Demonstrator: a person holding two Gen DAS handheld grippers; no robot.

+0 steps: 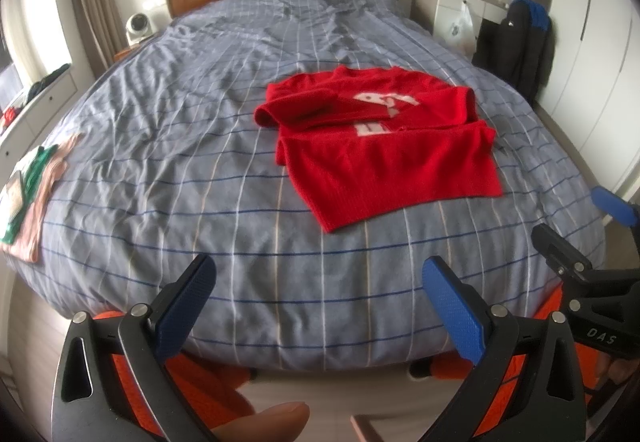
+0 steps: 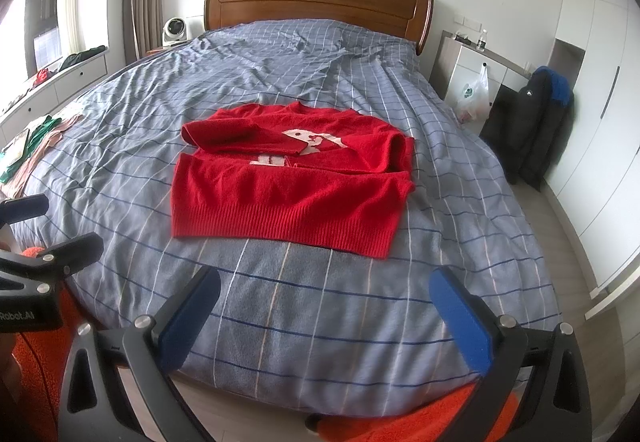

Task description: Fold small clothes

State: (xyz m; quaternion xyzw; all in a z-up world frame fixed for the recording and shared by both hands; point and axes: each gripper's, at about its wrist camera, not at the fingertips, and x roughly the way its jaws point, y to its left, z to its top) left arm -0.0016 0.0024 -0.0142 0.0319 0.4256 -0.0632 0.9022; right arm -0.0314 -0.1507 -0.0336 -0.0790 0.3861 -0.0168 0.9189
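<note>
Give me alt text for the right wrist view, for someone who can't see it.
A red sweater lies on a blue checked bed, both sleeves folded across its chest, hem toward the camera. The right claw is open and empty above the bed's near edge, with the left claw at the frame's left. Folded clothes sit at the bed's left edge.

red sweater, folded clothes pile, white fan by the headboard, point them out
red sweater (image 2: 288,194), right wrist view, lower front panel
folded clothes pile (image 1: 30,198), left wrist view, green top layer
white fan (image 2: 175,28), right wrist view, round face

Bed (image 2: 360,306), blue checked cover; red sweater (image 2: 288,194) flat mid-bed, folded clothes pile (image 1: 28,194) at left edge.
</note>
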